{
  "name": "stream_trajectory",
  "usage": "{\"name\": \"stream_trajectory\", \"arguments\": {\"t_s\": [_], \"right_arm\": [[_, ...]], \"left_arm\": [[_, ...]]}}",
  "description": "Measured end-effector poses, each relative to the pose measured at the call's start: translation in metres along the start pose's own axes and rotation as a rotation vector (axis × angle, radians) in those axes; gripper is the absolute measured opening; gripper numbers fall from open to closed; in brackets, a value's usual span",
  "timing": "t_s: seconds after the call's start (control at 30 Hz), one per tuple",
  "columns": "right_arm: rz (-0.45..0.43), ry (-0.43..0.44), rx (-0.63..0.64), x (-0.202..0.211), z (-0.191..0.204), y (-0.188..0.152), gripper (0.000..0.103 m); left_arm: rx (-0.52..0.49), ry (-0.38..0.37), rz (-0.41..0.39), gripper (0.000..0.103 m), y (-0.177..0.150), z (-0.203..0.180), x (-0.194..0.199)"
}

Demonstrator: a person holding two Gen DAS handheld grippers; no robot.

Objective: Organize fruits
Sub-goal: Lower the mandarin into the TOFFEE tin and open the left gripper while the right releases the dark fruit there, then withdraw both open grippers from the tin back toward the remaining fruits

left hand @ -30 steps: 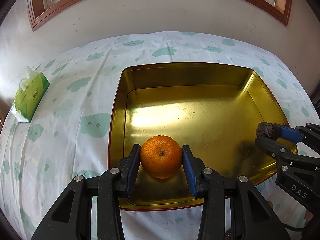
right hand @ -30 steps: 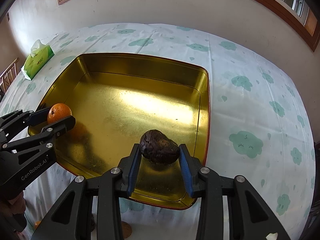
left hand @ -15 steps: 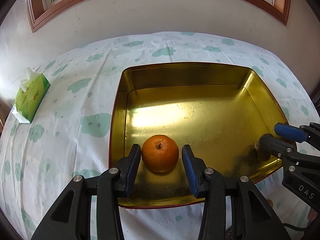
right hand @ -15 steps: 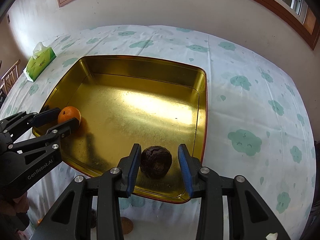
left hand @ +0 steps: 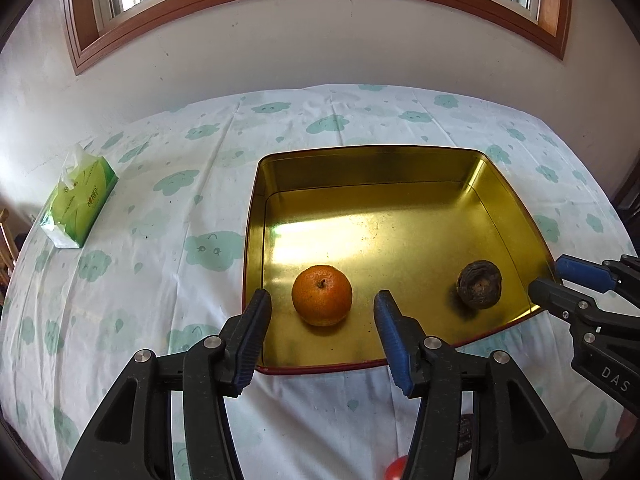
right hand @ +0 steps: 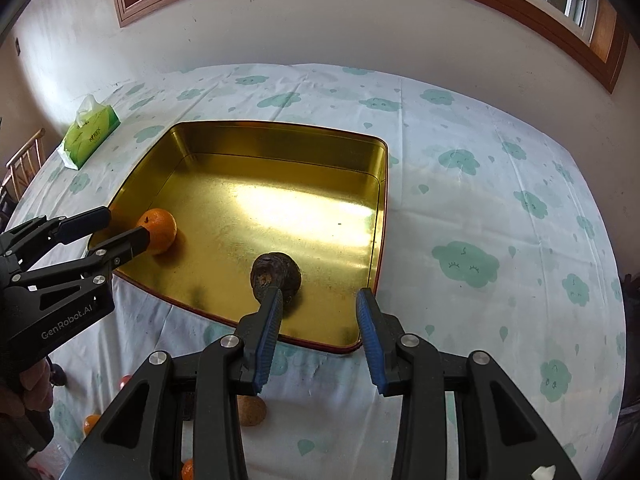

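The gold tray (left hand: pixel 500 196) is bare behind the orange (left hand: pixel 322 295) and dark wrinkled fruit (left hand: pixel 479 284); only its raised walls obstruct.

Each camera sits on its own tongs and looks steeply down, from near. Both views share the golden tray (left hand: pixel 256 184) (right hand: pixel 384 160) on the table (left hand: pixel 160 208) (right hand: pixel 480 184), from its left and right near corners.

You've got an orange (left hand: pixel 322 295) sitting stem-up in the gold tray (left hand: pixel 360 168), plus a dark wrinkly fruit (left hand: pixel 479 284), maybe a passion fruit, well apart near the right wall.
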State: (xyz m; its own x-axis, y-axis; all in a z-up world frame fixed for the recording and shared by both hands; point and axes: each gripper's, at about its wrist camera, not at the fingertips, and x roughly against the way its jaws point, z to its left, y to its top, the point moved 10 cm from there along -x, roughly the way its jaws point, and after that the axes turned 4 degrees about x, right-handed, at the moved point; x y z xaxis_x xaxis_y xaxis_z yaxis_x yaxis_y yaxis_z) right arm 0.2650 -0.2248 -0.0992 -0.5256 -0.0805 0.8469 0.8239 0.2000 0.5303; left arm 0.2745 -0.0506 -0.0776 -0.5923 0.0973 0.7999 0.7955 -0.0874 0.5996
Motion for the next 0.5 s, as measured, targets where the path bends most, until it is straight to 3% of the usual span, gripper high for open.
{"name": "stream_trajectory", "arguments": {"t_s": [0.5], "right_arm": [[-0.006,0.005,-0.053,0.036,-0.009,-0.049,0.036]], "left_arm": [[0.04,-0.015,-0.028,0.056,-0.031,0.014,0.05]]}}
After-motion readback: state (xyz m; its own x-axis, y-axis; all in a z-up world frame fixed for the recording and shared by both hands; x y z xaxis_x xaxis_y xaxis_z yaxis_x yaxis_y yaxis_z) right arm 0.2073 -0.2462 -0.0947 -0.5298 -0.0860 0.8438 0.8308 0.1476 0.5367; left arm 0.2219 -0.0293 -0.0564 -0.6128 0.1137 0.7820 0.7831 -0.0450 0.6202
